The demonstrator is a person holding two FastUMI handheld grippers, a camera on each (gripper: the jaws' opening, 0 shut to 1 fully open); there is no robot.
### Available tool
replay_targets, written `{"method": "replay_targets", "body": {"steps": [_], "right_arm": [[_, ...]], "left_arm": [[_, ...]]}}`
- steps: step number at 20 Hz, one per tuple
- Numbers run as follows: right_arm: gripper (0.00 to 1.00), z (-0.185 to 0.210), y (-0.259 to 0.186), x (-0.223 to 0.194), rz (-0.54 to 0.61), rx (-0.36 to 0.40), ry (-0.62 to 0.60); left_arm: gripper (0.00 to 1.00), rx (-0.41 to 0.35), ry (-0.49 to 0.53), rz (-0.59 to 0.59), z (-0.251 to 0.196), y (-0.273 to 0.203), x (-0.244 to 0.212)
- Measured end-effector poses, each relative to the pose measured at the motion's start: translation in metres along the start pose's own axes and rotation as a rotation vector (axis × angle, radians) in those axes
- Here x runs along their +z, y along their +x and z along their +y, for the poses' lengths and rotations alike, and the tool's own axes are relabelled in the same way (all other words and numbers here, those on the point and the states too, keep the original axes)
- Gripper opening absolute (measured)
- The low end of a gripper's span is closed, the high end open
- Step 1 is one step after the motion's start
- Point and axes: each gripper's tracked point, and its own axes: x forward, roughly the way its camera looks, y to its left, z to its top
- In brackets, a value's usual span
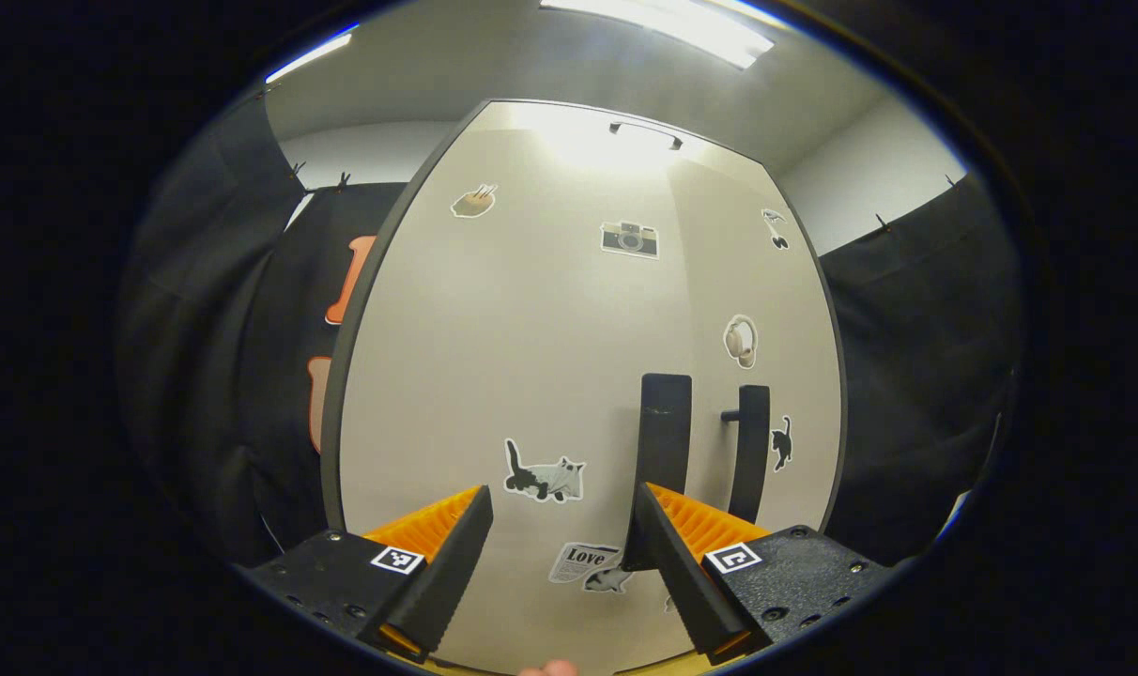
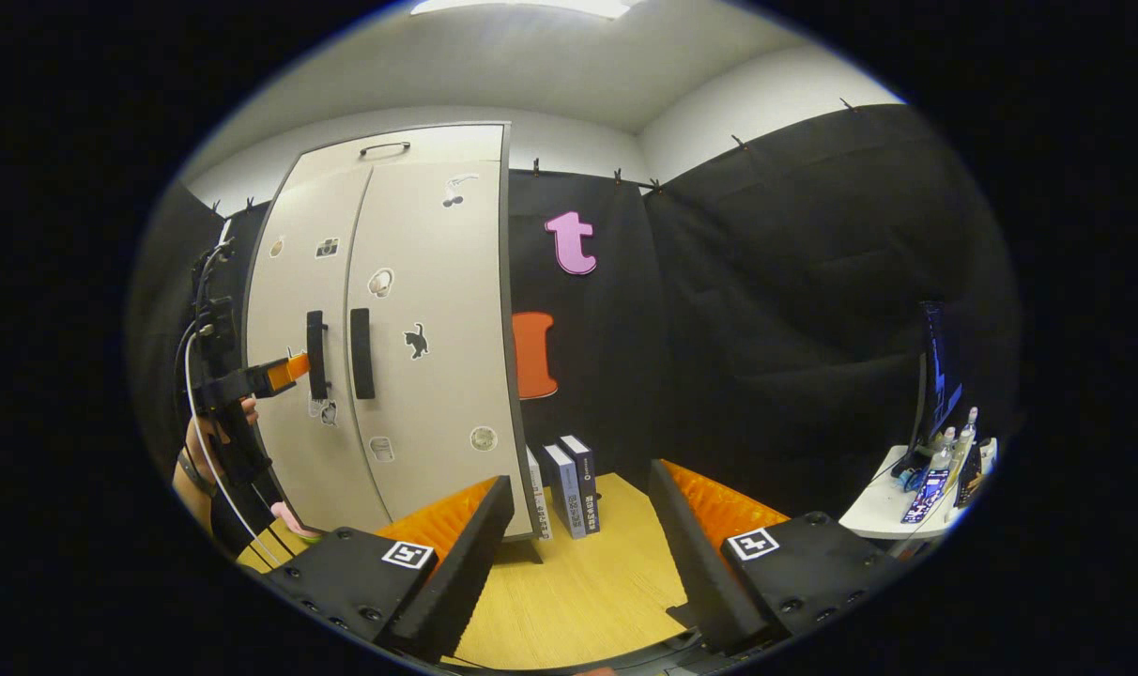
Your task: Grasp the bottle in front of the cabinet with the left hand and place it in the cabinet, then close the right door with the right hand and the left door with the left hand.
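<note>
The beige cabinet [image 2: 391,329] with stickers stands on the wooden table, and both doors look shut, hiding its inside. In the left gripper view my left gripper [image 1: 563,493] is open, close up against the left door [image 1: 494,357]. Its right fingertip is by the left door's black handle [image 1: 665,422], and the right door's handle [image 1: 750,451] is just beyond. The right gripper view shows the left gripper [image 2: 278,371], held by a hand, at the left handle [image 2: 316,355]. My right gripper [image 2: 578,479] is open and holds nothing, well back from the right door [image 2: 428,310].
A few books [image 2: 574,483] stand upright on the wooden table [image 2: 578,582] right of the cabinet. A small pink object [image 2: 292,519] lies by the cabinet's lower left. A white side table [image 2: 884,507] with small bottles and a screen is at the far right.
</note>
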Motion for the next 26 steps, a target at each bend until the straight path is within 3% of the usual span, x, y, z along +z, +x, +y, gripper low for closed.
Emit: {"method": "replay_targets", "body": {"steps": [7,19,26], "right_arm": [[0.97,0.008,-0.001,-0.002,0.033,0.093,-0.01],[0.98,0.051,0.024,0.005,0.014,0.309,-0.017],[0.97,0.057,0.03,0.007,-0.028,0.343,-0.056]], "left_arm": [[0.91,0.0,-0.007,0.022,-0.006,-0.014,0.004],[0.94,0.103,0.019,-0.03,0.004,-0.171,0.048],[0.95,0.136,-0.032,0.009,-0.001,-0.216,0.031]]}}
